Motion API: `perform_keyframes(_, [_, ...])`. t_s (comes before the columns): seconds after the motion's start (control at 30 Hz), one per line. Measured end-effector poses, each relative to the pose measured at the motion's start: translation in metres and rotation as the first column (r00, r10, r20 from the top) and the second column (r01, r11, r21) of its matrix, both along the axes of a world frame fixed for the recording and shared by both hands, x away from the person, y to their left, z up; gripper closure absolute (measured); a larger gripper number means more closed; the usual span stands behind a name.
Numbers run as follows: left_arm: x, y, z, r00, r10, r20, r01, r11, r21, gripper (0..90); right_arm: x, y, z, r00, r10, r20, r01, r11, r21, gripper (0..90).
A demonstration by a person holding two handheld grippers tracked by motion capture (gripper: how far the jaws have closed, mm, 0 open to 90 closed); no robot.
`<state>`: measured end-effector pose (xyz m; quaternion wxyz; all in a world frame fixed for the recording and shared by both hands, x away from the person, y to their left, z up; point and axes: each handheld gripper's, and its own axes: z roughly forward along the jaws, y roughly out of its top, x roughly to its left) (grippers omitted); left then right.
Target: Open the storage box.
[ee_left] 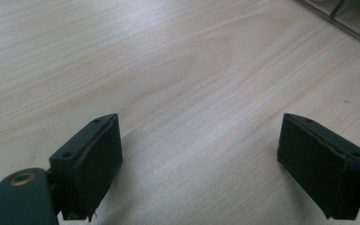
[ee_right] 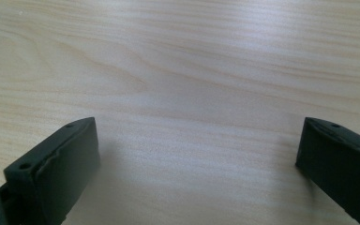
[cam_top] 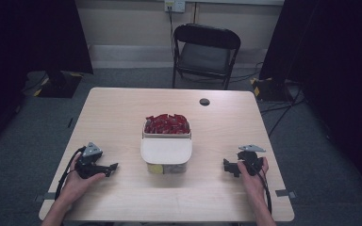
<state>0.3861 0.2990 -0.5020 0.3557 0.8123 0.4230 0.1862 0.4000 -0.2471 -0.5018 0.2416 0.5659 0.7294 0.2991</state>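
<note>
A clear container (cam_top: 166, 149) stands at the middle of the wooden table (cam_top: 122, 108). Its far compartment holds several red packets (cam_top: 167, 124); a white lid (cam_top: 166, 150) covers the near part, with something yellow behind the front wall. My left gripper (cam_top: 112, 167) rests on the table left of the container, open, its jaws pointing toward it. In the left gripper view the gripper (ee_left: 201, 159) has only bare wood between its pads. My right gripper (cam_top: 228, 167) lies to the container's right, open, and in the right gripper view the gripper (ee_right: 197, 164) is likewise empty.
A small dark round hole cover (cam_top: 204, 101) sits near the table's far edge. A black folding chair (cam_top: 205, 54) stands beyond the table. Cables run over the floor at the right. Dark curtains hang at both sides.
</note>
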Motion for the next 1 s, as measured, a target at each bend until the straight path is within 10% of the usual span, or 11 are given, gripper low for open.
perform_keyframes(1.0, [0.000,0.000,0.000,1.0000,0.002,0.002,-0.002,1.0000,-0.006,13.4,-0.008,0.010,0.020,0.9975,0.064,0.030,-0.065,0.996,0.055,14.5])
